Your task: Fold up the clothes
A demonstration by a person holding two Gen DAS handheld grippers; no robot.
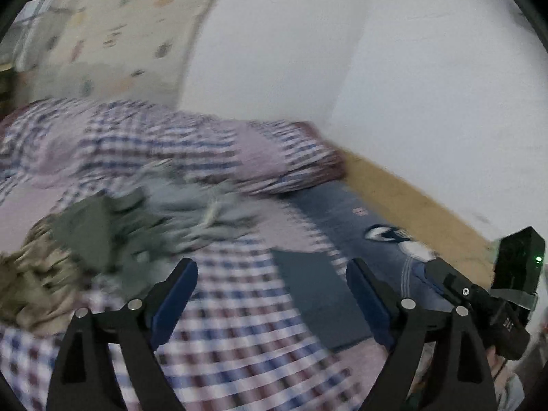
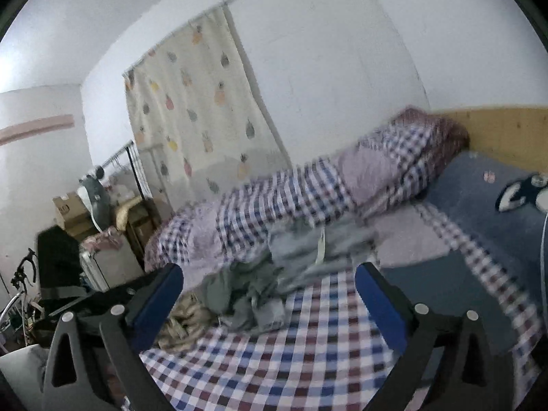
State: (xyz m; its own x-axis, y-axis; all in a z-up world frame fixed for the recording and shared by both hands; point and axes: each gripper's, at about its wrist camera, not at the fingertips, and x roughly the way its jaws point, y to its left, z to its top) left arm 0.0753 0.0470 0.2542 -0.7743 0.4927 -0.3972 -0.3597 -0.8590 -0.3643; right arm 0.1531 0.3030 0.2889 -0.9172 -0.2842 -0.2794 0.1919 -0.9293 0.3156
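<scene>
My left gripper (image 1: 272, 294) and right gripper (image 2: 269, 294) hang spread and empty at the bottom of each frame over the checked bedsheet (image 2: 274, 352), I'd guess ready to reach; mid-frame, a grey and olive clothes heap (image 2: 274, 270) lies crumpled; beyond it, the rolled checked quilt (image 2: 308, 188)

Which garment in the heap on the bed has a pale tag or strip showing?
The light grey garment at the back of the heap; the olive one and the tan one show none.
</scene>
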